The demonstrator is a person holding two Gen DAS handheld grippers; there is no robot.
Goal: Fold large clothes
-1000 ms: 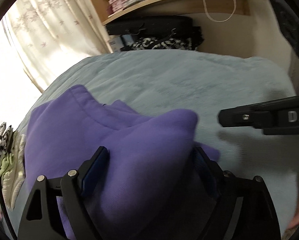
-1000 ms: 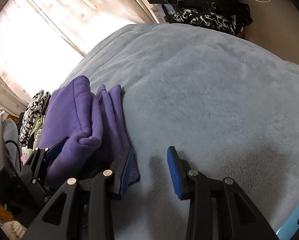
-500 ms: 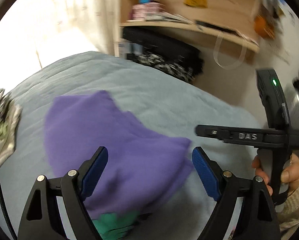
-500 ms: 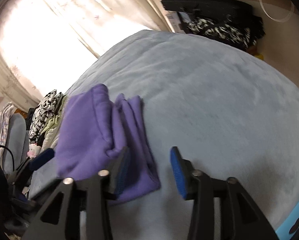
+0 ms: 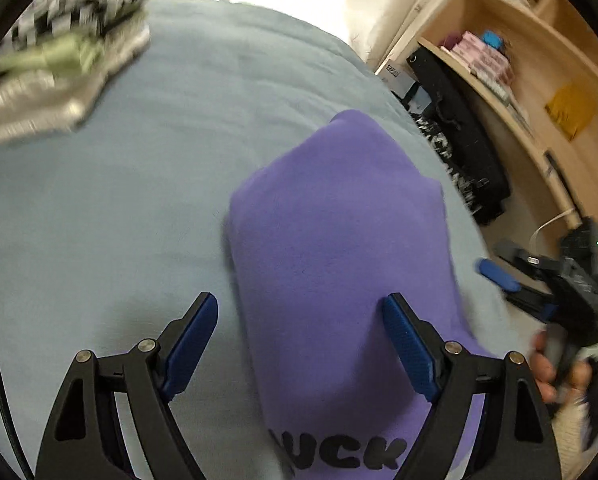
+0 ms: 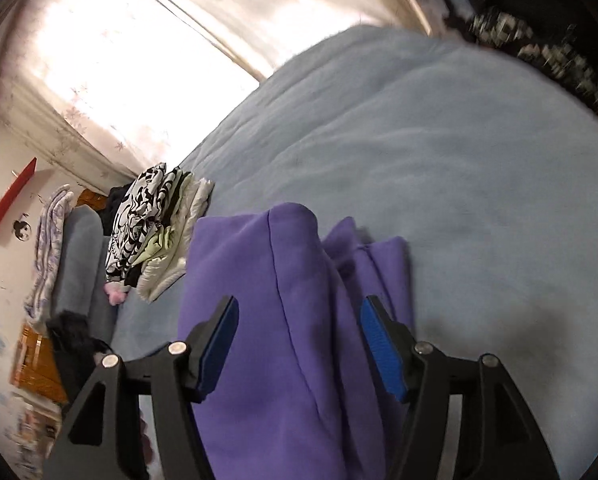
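- In the left wrist view the left gripper is seen with its jaws spread wide; the folded purple sweatshirt lies between and beyond them on the pale blue blanket; the right pad overlaps the cloth in the picture, the left pad stands clear of it over bare blanket; whether either pad touches the cloth cannot be told, and no pinch is seen.
- Black block letters are shown at the near edge of the sweatshirt, just below the jaws; this print is given by the left view alone.
- In the right wrist view the right gripper is seen part-way apart, its jaws having just been opening; the sweatshirt runs up between them, its thick rolled fold ahead of the fingers and thinner layers beside the right pad; no pressing of the pads on the cloth is seen.
- The right gripper is also caught from outside, to the right of the left claw, blurred, with the person's hand on its grip; the left gripper is not made out in the right view.
- Farther off to the left of both claws a pile of patterned folded clothes rests on the blanket; it is blurred in the left view.
- Farthest, wooden shelves are shown to the right in the left view only; a bright curtained window is best seen in the right view.
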